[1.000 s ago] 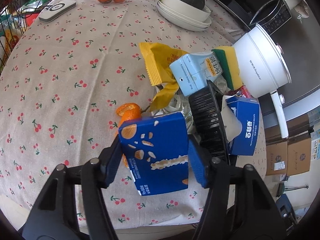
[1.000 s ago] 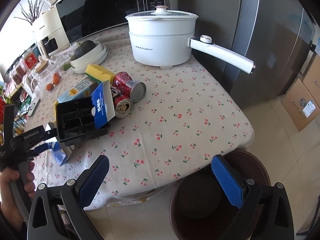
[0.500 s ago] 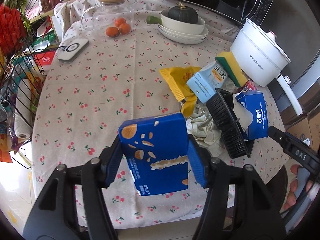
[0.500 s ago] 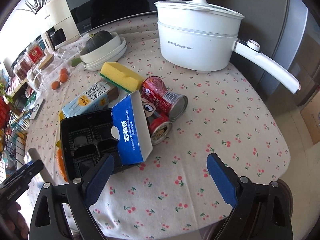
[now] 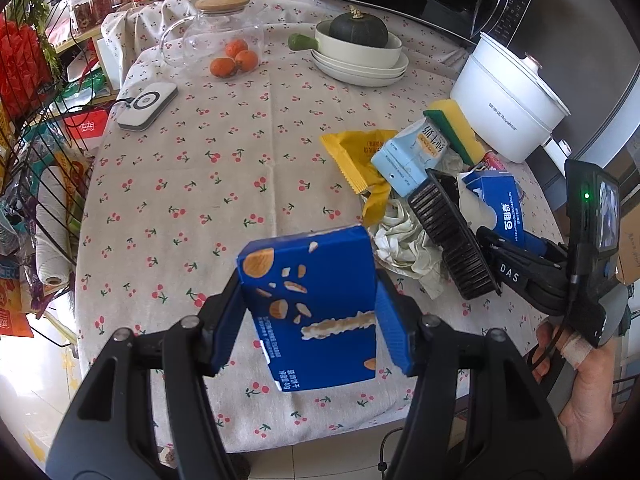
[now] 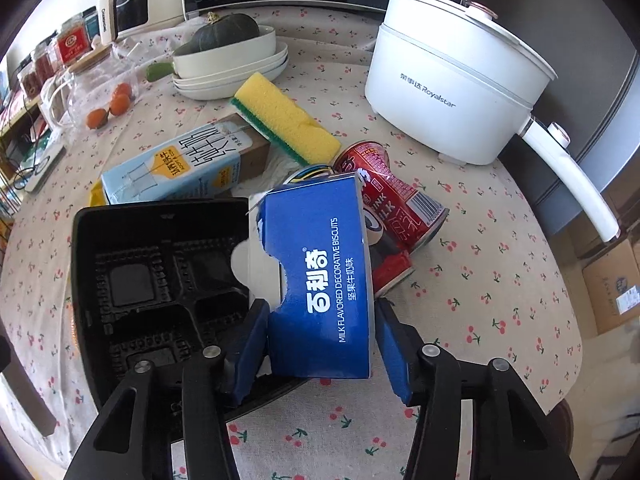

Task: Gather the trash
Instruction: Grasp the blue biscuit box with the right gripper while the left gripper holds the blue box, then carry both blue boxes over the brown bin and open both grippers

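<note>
My left gripper [image 5: 310, 322] is shut on a dark blue cracker box [image 5: 308, 304] and holds it above the table's near edge. My right gripper [image 6: 316, 344] has its blue pads on both sides of a blue milk biscuit box [image 6: 320, 272], which leans against a black plastic tray [image 6: 156, 288]; the pads look closed on it. That biscuit box [image 5: 500, 204] and the tray [image 5: 452, 236] also show in the left wrist view. Around them lie two red cans [image 6: 396, 204], a light blue carton [image 6: 180, 168], a yellow wrapper [image 5: 360, 156] and crumpled paper [image 5: 404, 240].
A yellow sponge [image 6: 284, 120], a white pot [image 6: 456, 92] with a long handle, stacked dishes with a squash [image 6: 228, 52], a glass jar with oranges [image 5: 224, 44] and a white remote [image 5: 148, 106] stand on the cherry tablecloth [image 5: 200, 200]. A wire rack [image 5: 36, 152] is at left.
My left gripper has lifted and pulled back with the cracker box. My right gripper has moved in from beside the table and narrowed from wide open around the biscuit box.
</note>
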### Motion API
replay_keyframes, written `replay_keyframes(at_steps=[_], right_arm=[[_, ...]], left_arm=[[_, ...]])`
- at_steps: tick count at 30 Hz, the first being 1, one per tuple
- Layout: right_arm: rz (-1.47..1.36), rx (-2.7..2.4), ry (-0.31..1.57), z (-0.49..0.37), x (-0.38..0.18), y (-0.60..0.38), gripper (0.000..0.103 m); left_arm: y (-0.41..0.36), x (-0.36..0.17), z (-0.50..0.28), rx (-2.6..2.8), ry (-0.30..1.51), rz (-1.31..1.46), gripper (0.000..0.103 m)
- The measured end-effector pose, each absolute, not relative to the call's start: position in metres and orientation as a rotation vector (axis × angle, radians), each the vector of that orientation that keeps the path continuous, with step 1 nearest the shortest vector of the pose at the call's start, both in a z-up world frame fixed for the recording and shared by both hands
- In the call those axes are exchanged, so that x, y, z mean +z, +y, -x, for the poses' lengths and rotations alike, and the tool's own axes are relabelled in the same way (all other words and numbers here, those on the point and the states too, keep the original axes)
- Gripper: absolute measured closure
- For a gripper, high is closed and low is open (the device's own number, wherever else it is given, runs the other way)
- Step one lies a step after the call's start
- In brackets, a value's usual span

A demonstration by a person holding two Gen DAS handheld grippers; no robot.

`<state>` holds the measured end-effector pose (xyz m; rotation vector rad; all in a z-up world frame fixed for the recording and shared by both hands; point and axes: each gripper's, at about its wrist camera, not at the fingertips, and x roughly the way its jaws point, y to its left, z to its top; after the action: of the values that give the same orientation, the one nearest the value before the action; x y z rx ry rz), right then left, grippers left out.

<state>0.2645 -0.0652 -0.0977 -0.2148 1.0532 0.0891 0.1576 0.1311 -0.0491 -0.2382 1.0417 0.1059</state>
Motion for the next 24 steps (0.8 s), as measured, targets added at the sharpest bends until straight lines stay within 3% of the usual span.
replay_keyframes(at_steps=[24], right_arm=[[0.066,0.147,0.909,-0.182,0.003,-0.154,0.052]], left_arm=[[0.098,-0.017,-0.134,-0.026,0.972,0.257,0.04]])
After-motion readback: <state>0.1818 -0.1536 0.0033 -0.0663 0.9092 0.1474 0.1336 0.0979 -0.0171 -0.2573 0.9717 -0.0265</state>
